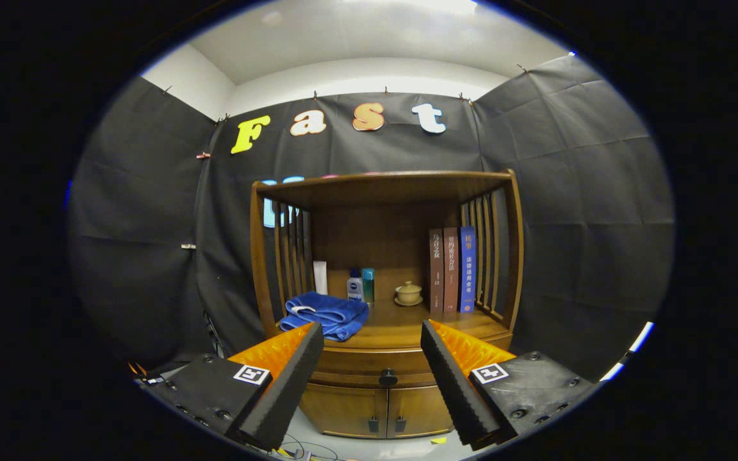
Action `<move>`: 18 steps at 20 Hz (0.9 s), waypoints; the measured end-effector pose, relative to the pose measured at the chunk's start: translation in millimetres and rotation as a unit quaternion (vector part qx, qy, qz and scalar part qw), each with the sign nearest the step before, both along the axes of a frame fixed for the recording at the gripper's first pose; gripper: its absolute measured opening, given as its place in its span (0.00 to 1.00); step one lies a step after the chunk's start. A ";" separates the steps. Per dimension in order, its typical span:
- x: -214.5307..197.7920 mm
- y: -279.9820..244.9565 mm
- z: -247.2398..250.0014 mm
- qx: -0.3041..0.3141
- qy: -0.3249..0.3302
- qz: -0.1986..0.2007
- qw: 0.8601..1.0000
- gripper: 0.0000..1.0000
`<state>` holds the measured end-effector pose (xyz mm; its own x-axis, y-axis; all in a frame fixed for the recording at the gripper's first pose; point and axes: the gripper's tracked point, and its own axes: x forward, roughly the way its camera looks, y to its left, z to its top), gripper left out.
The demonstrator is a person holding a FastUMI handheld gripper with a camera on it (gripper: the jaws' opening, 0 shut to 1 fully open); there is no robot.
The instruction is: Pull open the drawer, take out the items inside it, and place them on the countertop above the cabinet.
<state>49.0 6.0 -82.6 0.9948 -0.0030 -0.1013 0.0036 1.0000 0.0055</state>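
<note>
A wooden cabinet stands ahead with its drawer (369, 365) closed under the countertop (401, 330). The drawer's dark round knob (387, 378) lies beyond my fingers, in line with the gap between them. My gripper (372, 333) is open, with nothing between its fingers, some way back from the cabinet. The drawer's contents are hidden.
On the countertop lie a folded blue towel (325, 315), a white tube (320, 277), two small bottles (361, 285), a small lidded cup (409, 294) and three upright books (451, 269). A shelf roof and slatted sides enclose it. Two lower doors (375, 410) sit under the drawer.
</note>
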 end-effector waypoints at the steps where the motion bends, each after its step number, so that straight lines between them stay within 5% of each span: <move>1: 8.8 0.6 -11.7 0.002 0.008 0.001 1.000 0.99; 18: 117.8 -28.2 -210.2 0.002 0.140 -0.036 0.990 0.98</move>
